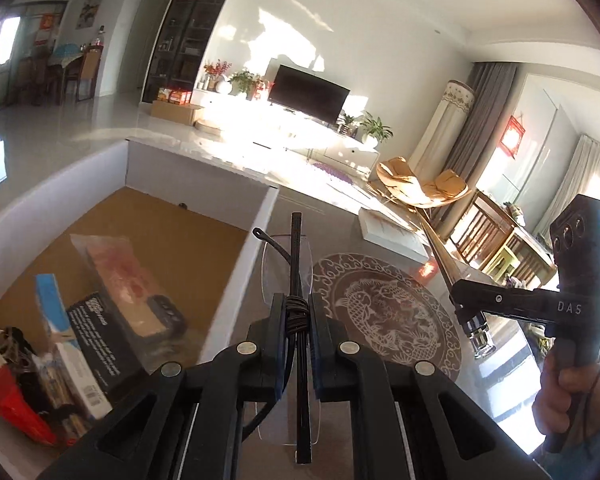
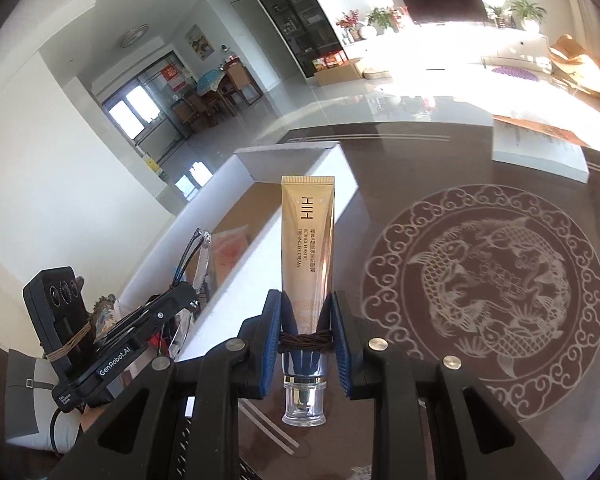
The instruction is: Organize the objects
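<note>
With both loads lifted beside the box point(image 1: 260, 216), left claw point(image 1: 296, 320) clamps glasses point(image 1: 288, 264), right claw point(image 2: 306, 320) clamps cream tube point(image 2: 306, 240); next is probably dropping them into the box.

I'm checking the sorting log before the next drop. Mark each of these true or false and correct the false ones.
1. The left gripper is shut on a pair of rimless glasses. True.
2. The right gripper holds a gold tube of eye cream with its clear cap toward the camera. True.
3. The white box is bare inside. False: it already holds several things, among them a clear packet and a black carton.
4. The round fish pattern on the table lies inside the box. False: it is on the dark tabletop beside the box.
5. The white book is stacked in the box. False: it lies on the table, apart from the box.
</note>
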The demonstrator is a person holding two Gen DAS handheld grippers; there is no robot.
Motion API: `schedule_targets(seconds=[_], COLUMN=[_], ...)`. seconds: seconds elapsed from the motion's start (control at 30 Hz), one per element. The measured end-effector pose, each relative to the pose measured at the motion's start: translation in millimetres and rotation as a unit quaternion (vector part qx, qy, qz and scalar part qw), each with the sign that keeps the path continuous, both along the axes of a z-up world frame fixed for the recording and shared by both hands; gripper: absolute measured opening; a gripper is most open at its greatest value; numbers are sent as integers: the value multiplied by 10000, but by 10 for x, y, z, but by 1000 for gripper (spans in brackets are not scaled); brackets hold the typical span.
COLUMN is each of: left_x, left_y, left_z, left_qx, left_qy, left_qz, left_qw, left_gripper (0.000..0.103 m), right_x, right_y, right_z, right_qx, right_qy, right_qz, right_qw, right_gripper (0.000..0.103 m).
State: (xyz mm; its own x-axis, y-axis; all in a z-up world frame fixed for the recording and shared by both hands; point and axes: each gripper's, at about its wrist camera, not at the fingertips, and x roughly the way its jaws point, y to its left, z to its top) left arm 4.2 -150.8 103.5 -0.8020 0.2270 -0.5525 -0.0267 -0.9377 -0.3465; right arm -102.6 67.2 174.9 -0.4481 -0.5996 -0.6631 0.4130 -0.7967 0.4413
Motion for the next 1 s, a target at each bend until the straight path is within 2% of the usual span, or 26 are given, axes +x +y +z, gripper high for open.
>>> schedule_targets(seconds=[0.1,0.2,0.37,0.43,0.47,0.53,0.57,0.6,0.63,0.67,0.7,0.77,0.83,0.9,1.0], left_x=[34,55,108,114,123,129,134,146,175,196,197,204,194,196,184], left_y=[-592,-1014,-1206,-1220,-1226,-1255,-1284,-1316,-1319,-1321,-1315,-1265,-1200,-1144,-1060], left_z=[-97,-324,-500,-526,-529,-535,-522,-501,-456,-412,-371,-315,-271,-266,-268], left_qx=[49,5,-494,-628,-678,-905,-954,-954,-940,-951,-1027,-1380,-1580,-1543,-1723], left_qy=[-379,-889,-1408,-1485,-1505,-1573,-1575,-1551,-1494,-1417,-1416,-1430,-1313,-1302,-1498], left_qz=[679,1143,1646,1684,1718,1938,2031,2133,2221,2288,2371,2586,2594,2528,2680], left_qw=[9970,9895,9750,9724,9712,9641,9617,9599,9589,9584,9556,9453,9437,9462,9360], left_gripper=[10,10,14,25,40,57,74,89,95,103,103,103,103,103,103], right_x=[-50,-50,-46,-79,-80,-86,-98,-114,-133,-147,-153,-203,-206,-197,-188], right_y=[-700,-1424,-2344,-2540,-2607,-2626,-2583,-2525,-2457,-2380,-2305,-2188,-2131,-2083,-2061], right_z=[45,-18,-394,-612,-705,-803,-805,-777,-729,-667,-601,-451,-343,-258,-200], right_qx=[-118,-99,496,788,930,1116,1116,1099,1083,1066,1050,1078,1162,1244,1361], right_qy=[3,-22,-79,-336,-463,-555,-553,-519,-459,-376,-278,-100,60,232,414], right_qz=[567,1097,1570,1699,1778,1806,1781,1714,1608,1486,1373,1225,1158,1127,1095], right_qw=[9983,9939,9863,9817,9786,9756,9761,9777,9799,9824,9846,9865,9864,9855,9838], right_gripper=[25,25,25,26,26,27,28,34,47,54,63,68,76,80,80])
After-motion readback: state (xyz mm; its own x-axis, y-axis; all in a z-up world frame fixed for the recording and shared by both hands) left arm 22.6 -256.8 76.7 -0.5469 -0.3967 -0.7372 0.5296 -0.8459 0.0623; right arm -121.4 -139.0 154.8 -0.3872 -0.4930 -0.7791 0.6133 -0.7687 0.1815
